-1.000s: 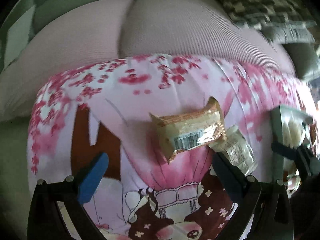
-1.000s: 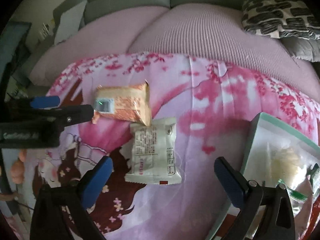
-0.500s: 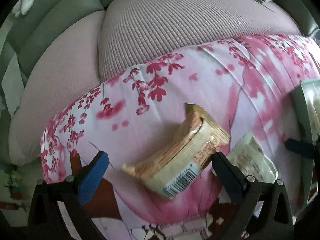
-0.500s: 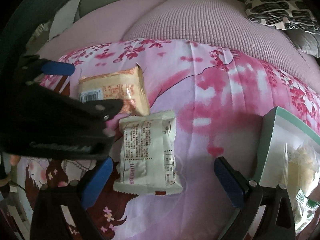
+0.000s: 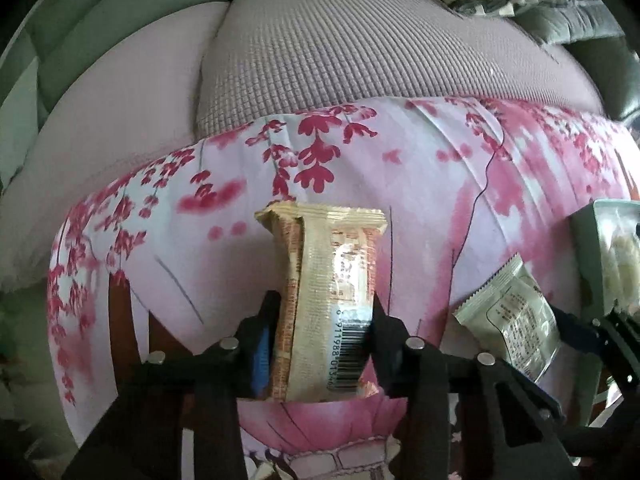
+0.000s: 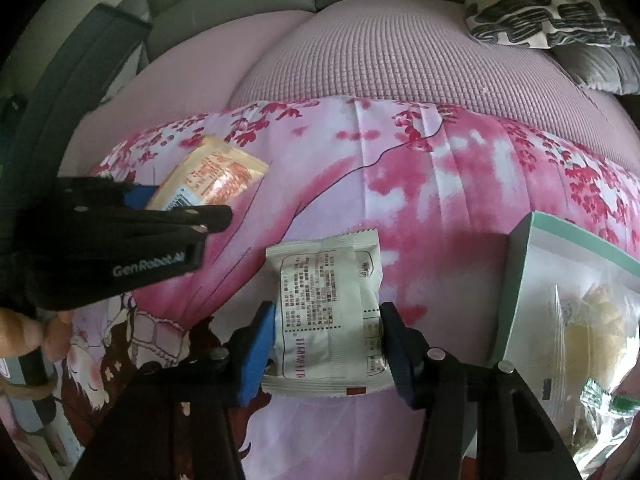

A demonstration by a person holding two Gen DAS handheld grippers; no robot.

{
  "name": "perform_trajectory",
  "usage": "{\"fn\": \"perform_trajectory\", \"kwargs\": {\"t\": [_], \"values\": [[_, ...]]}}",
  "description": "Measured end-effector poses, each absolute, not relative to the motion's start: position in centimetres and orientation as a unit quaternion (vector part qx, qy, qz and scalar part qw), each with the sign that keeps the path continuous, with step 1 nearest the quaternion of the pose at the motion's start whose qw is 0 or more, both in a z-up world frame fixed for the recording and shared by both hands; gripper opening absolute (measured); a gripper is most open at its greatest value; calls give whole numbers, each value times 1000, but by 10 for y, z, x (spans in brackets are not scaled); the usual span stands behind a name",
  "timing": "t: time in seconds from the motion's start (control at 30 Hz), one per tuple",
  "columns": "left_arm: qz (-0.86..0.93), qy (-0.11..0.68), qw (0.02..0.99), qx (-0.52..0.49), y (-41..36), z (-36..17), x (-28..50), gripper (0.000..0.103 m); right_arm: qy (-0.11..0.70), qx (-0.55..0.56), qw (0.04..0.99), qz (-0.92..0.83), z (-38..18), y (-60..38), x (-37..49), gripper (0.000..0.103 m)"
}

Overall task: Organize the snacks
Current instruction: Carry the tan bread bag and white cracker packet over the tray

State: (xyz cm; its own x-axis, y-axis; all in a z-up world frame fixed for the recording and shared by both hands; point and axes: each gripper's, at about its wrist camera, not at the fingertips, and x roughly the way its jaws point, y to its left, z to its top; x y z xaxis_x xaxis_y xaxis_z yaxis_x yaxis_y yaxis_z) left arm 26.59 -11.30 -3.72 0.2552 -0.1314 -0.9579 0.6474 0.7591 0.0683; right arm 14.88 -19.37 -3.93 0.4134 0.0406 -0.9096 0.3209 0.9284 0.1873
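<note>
My left gripper (image 5: 320, 340) is shut on an orange-and-cream snack packet (image 5: 326, 292), turned on edge with its barcode near the pads; it also shows in the right wrist view (image 6: 208, 178), held by the left gripper (image 6: 188, 212). My right gripper (image 6: 328, 344) is shut on a white snack packet (image 6: 328, 308) with printed text, lying on the pink floral cloth (image 6: 440, 184). The white packet also shows in the left wrist view (image 5: 516, 320).
A mint-green box (image 6: 520, 280) holding clear bags of snacks (image 6: 592, 340) sits at the right, also at the right edge of the left wrist view (image 5: 584, 248). A pink cushion (image 6: 380, 56) and a patterned pillow (image 6: 540, 8) lie behind the cloth.
Both grippers were open above the packets. The left has shut on the orange packet and turned it on edge. The right has moved down and shut on the white packet.
</note>
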Motion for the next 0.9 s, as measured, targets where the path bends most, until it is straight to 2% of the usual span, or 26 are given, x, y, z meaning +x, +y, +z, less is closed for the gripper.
{"fn": "perform_trajectory", "kwargs": {"t": [0.17,0.5,0.67,0.9], "values": [[-261,545,785,133,-83,-19,246,38,512,183,835,-80,-21,-193,125,55],[-265,473,840,-9,-53,39,145,38,437,210,869,-105,39,-193,35,55],[-308,458,834,-30,-75,58,91,38,407,227,871,-157,61,-220,-19,55],[-377,452,808,25,-142,61,34,38,393,245,850,-252,70,-285,-75,55]]}}
